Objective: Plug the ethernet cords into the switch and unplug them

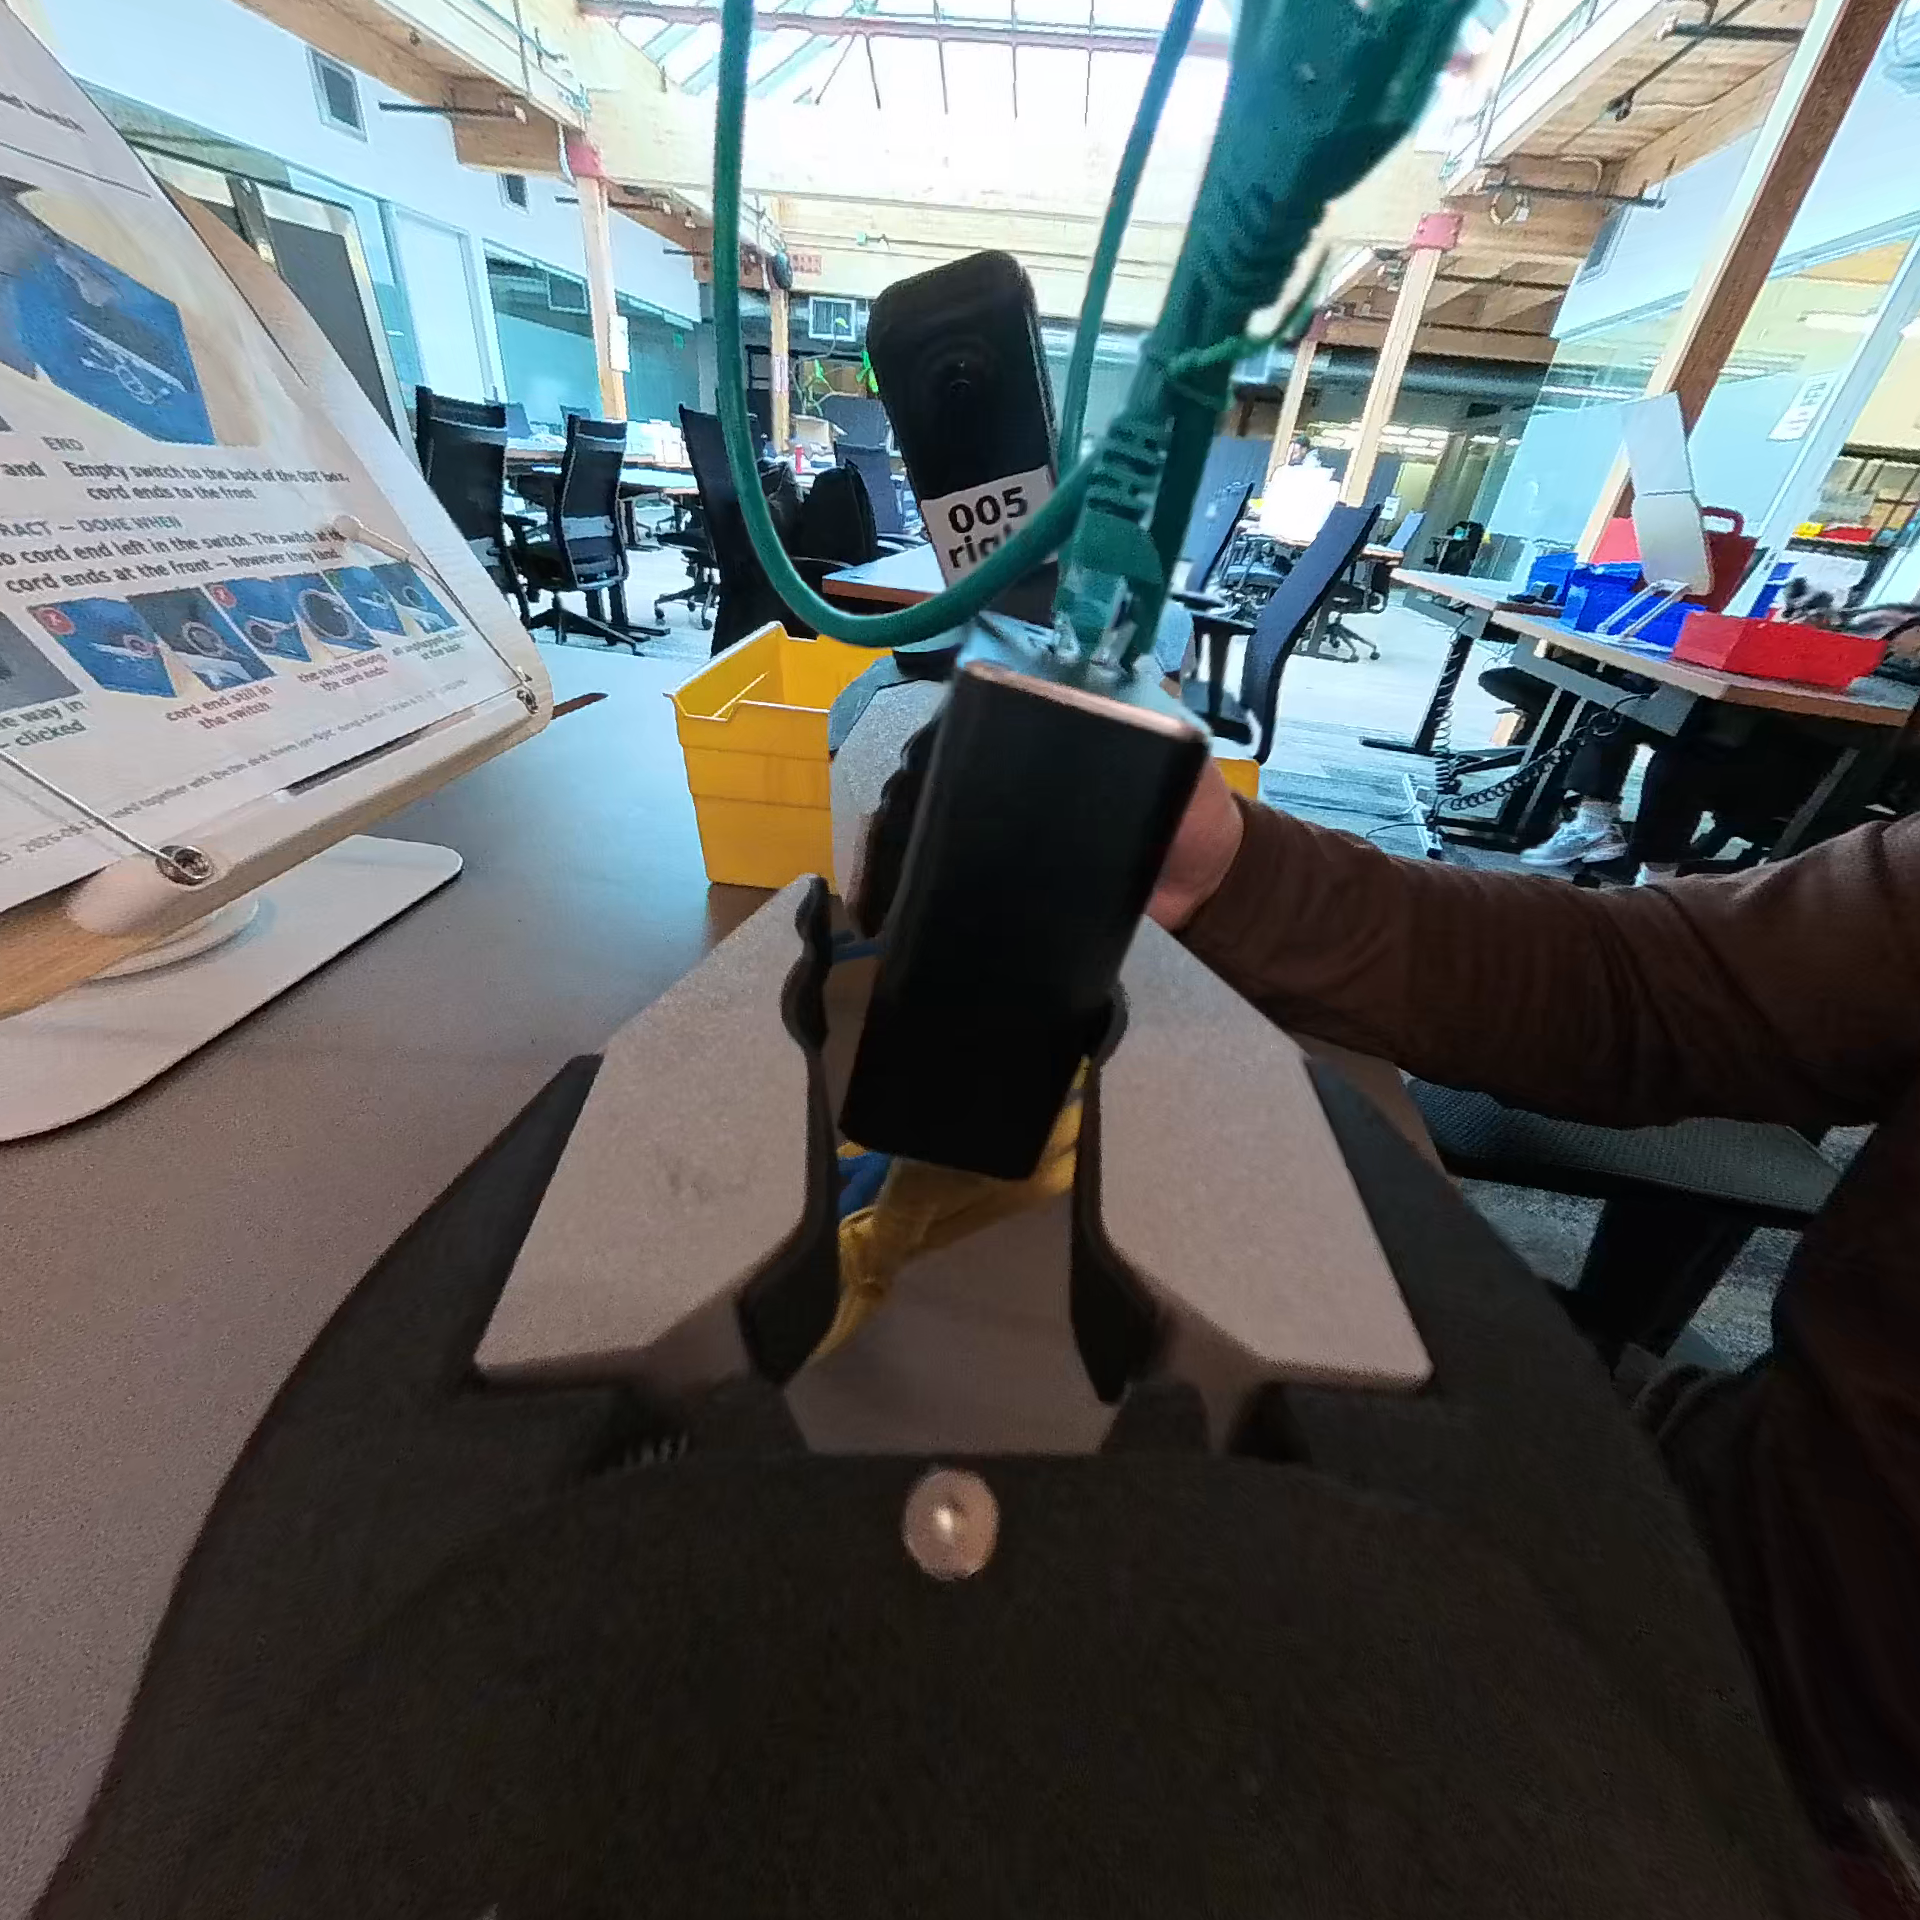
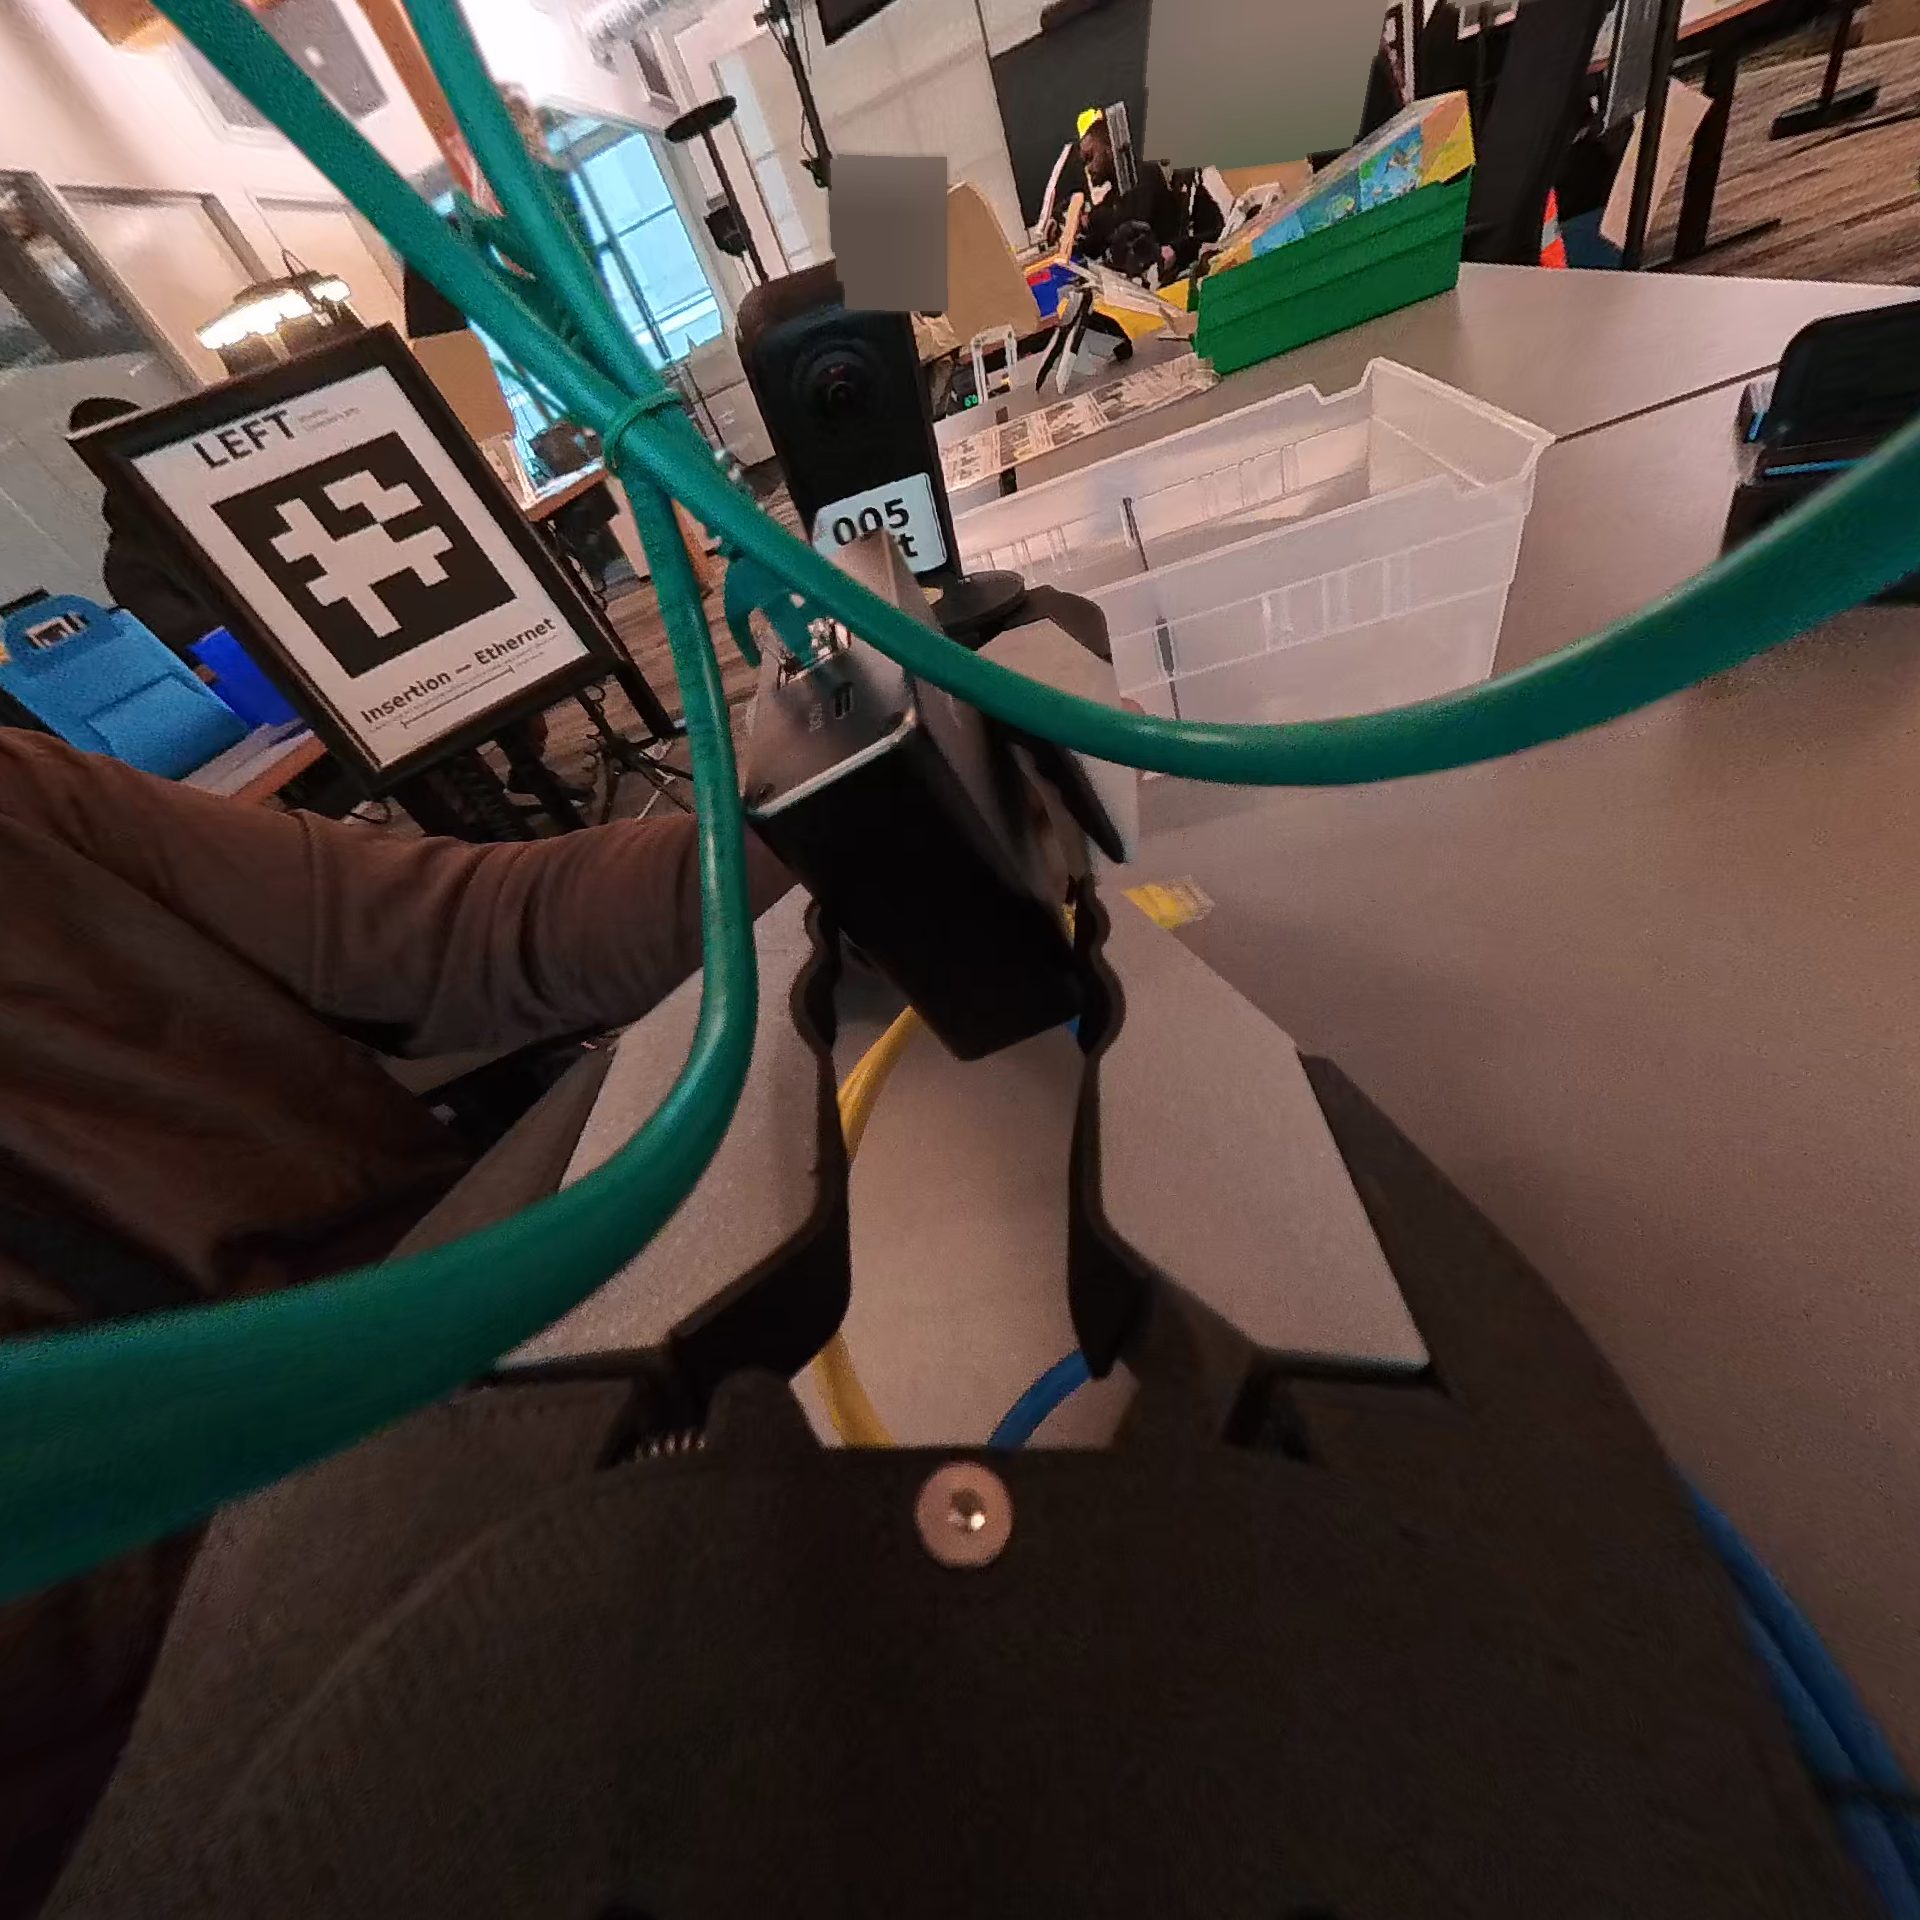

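Note:
The black switch (image 1: pixel 1018 914) is held up off the table, tilted, between both grippers. My left gripper (image 1: pixel 956 977) is shut on its near end. My right gripper (image 2: pixel 956 966) is shut on the switch (image 2: pixel 935 862) from the opposite side. A green ethernet cord (image 1: pixel 1101 582) has its plug seated in a port on the switch's upper end face, and its plug also shows in the right wrist view (image 2: pixel 790 623). The green cord loops loosely overhead (image 2: pixel 1247 748). A yellow cord (image 1: pixel 914 1226) and a blue cord (image 2: pixel 1039 1392) lie on the table under the fingers.
An instruction sheet on a stand (image 1: pixel 208 520) is at the left and a yellow bin (image 1: pixel 758 758) is behind the switch. A clear bin (image 2: pixel 1299 540) and a framed marker sign (image 2: pixel 353 551) stand beyond. The person's brown sleeves (image 1: pixel 1558 956) cross the table edge.

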Motion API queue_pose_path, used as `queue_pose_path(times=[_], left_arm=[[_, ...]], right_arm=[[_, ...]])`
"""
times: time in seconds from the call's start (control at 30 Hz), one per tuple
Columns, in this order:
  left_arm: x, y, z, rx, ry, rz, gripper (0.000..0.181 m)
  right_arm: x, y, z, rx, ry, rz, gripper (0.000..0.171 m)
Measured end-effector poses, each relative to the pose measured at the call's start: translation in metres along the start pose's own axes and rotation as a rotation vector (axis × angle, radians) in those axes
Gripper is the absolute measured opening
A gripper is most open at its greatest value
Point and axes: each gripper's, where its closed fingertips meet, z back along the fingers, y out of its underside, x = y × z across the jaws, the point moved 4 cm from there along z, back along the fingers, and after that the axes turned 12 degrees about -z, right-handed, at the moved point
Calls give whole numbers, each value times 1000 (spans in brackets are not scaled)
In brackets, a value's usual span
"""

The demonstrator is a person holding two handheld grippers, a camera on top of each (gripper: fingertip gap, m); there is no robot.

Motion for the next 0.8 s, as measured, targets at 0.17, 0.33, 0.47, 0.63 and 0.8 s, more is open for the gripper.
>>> queue_pose_path(times=[0.17, 0.33, 0.47, 0.63, 0.8], left_arm=[[-5, -3, 0, -27, 46, 4, 46], [-6, -3, 0, -29, 44, -7, 43], [-6, -4, 0, -30, 38, -13, 43], [-7, -4, 1, 5, -29, -152, 36], [-2, -4, 3, -7, -45, -116, 36]], right_arm=[[5, 1, -1, -1, -27, 9, 48], [4, 1, -1, -3, -33, 1, 48], [4, 1, -1, -5, -28, 6, 48], [2, 2, -2, 0, -10, 14, 47], [3, -3, 3, -36, 23, 65, 49]])
